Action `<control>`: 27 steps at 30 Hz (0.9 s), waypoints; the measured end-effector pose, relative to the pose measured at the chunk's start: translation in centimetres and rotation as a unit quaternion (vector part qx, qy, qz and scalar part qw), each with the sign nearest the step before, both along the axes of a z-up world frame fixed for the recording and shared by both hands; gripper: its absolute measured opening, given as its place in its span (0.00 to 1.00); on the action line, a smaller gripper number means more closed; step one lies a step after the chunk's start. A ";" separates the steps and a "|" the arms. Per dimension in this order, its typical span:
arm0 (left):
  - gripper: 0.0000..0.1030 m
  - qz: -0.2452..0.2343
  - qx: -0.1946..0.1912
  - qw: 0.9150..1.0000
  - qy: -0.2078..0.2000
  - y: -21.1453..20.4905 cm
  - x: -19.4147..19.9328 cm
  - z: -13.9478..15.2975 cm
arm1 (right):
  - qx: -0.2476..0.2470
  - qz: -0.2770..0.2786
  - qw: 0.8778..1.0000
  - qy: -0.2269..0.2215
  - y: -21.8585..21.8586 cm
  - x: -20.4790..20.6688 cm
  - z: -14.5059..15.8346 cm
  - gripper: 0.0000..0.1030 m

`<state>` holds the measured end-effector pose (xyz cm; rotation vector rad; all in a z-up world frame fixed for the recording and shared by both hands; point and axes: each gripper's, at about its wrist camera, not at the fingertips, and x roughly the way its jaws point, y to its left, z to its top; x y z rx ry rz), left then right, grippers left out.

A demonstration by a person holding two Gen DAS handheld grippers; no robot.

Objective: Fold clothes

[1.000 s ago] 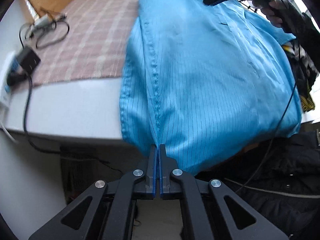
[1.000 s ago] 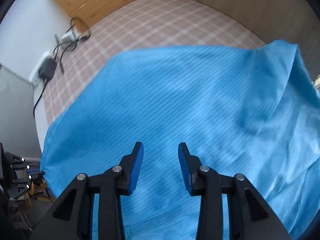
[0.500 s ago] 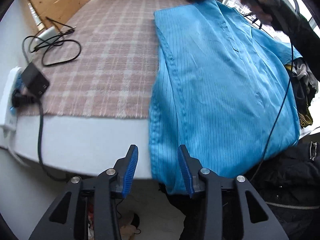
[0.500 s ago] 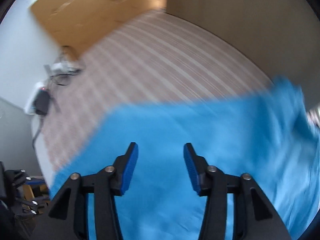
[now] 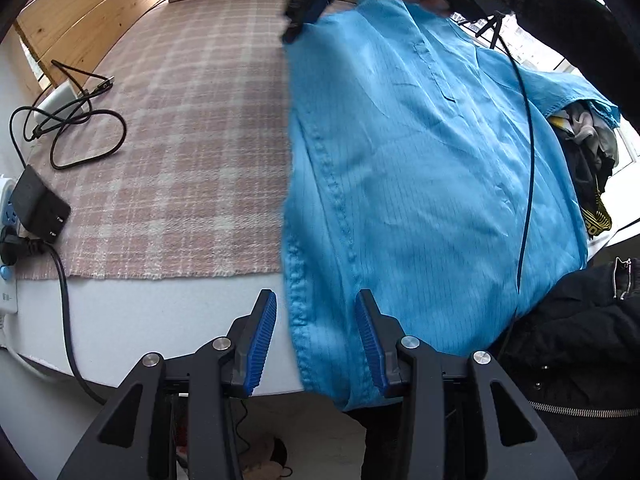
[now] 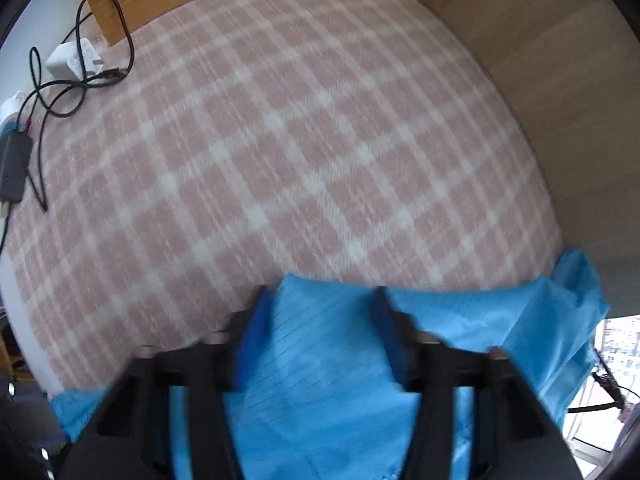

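Observation:
A bright blue pinstriped garment lies spread over the right half of the table, and its near hem hangs over the front edge. My left gripper is open, with the stitched hem corner below and between its pads but not pinched. In the left wrist view my right gripper hovers at the garment's far left corner, held by a hand. In the blurred right wrist view the right gripper has its jaws closing, still apart, with the garment's edge between them.
A pink plaid blanket covers the tabletop, with a white table edge in front. Black cables and a power adapter lie at the left. Dark clothes are piled at the right. A wooden panel backs the table.
My left gripper opened and let go of the near hem, which dropped over the table edge. My right gripper travelled across the garment to its far edge, which now sits between its jaws.

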<state>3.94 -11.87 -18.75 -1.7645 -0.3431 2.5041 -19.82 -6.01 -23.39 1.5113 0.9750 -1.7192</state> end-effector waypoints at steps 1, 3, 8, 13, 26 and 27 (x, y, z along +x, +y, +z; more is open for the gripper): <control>0.38 0.000 0.000 1.000 0.001 -0.3 0.0 0.0 | -0.003 -0.002 1.000 -0.005 0.5 0.0 0.2 0.04; 0.39 0.000 0.007 1.000 0.002 0.2 -0.8 -0.6 | -0.024 0.003 1.000 -0.001 1.7 0.3 1.6 0.04; 0.41 -0.015 0.020 1.000 0.002 -0.1 -2.0 -1.3 | -0.088 -0.011 0.996 0.007 6.9 0.4 6.6 0.03; 0.42 -0.031 0.035 0.999 0.011 -0.1 -3.4 -1.6 | -0.143 -0.037 0.989 0.013 10.9 0.2 10.6 0.03; 0.06 -0.011 -0.006 1.000 -0.010 -0.9 -3.8 -2.4 | -0.198 -0.086 0.976 -0.002 7.4 -1.3 8.0 0.03; 0.09 -0.007 -0.005 1.000 -0.013 -1.3 -3.6 -2.4 | -0.204 -0.100 0.974 -0.005 7.7 -1.9 7.6 0.03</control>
